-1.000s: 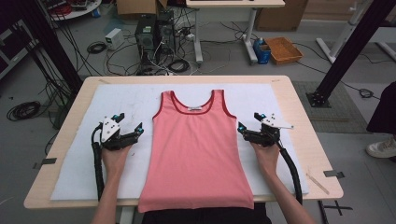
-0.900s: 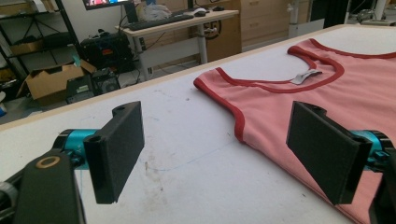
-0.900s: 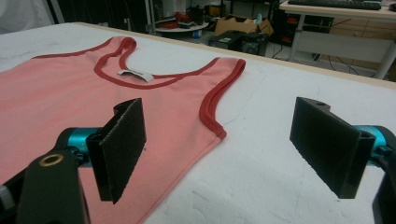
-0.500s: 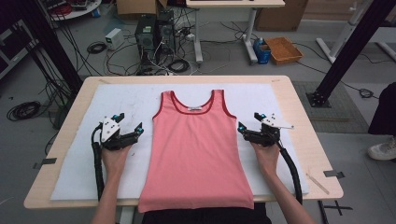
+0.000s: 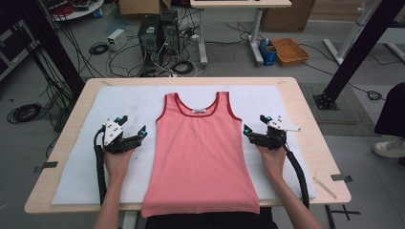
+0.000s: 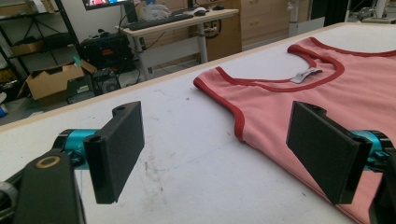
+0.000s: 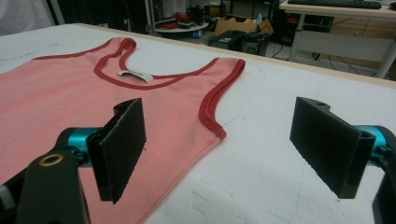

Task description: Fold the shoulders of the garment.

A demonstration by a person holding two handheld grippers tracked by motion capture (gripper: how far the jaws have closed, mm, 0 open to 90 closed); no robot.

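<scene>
Both grippers open beside a flat pink top.

The top [image 5: 200, 152] lies spread on the white mat [image 5: 71, 186], neck away from the person, hem hanging over the table's [image 5: 305, 95] near edge. The left gripper [image 5: 135, 135] sits just off the top's left side edge, jaws wide apart, one over the cloth edge. The right gripper [image 5: 253, 134] stands the same at the right armhole, touching nothing. Bare mat lies open outside each gripper.
</scene>
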